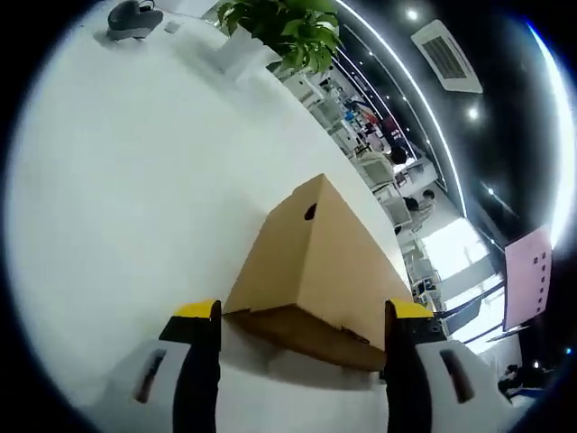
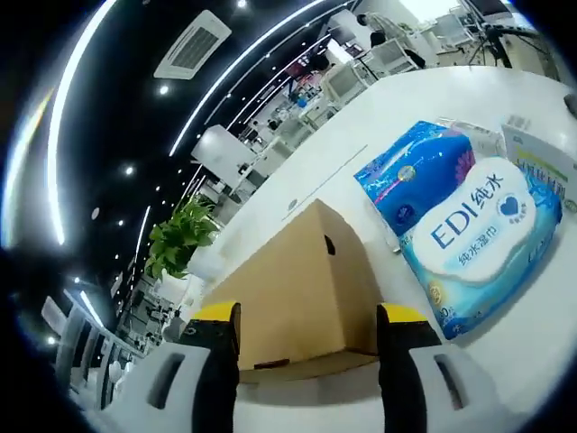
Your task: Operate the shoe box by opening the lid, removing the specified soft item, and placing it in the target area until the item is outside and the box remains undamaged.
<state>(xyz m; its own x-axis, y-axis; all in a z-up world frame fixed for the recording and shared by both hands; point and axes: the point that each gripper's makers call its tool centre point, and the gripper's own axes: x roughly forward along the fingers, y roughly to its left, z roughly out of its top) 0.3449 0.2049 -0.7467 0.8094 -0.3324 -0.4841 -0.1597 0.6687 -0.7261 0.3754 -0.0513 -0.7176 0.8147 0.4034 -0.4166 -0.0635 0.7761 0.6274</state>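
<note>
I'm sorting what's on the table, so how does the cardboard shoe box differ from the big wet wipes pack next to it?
The shoe box is plain brown cardboard with stiff flat sides; the wet wipes pack is a soft, rounded pouch in blue and white with printed lettering. The shoe box stands taller with its lid shut, while the wet wipes pack lies low and flat. Both rest on the white table, apart from each other.
</note>
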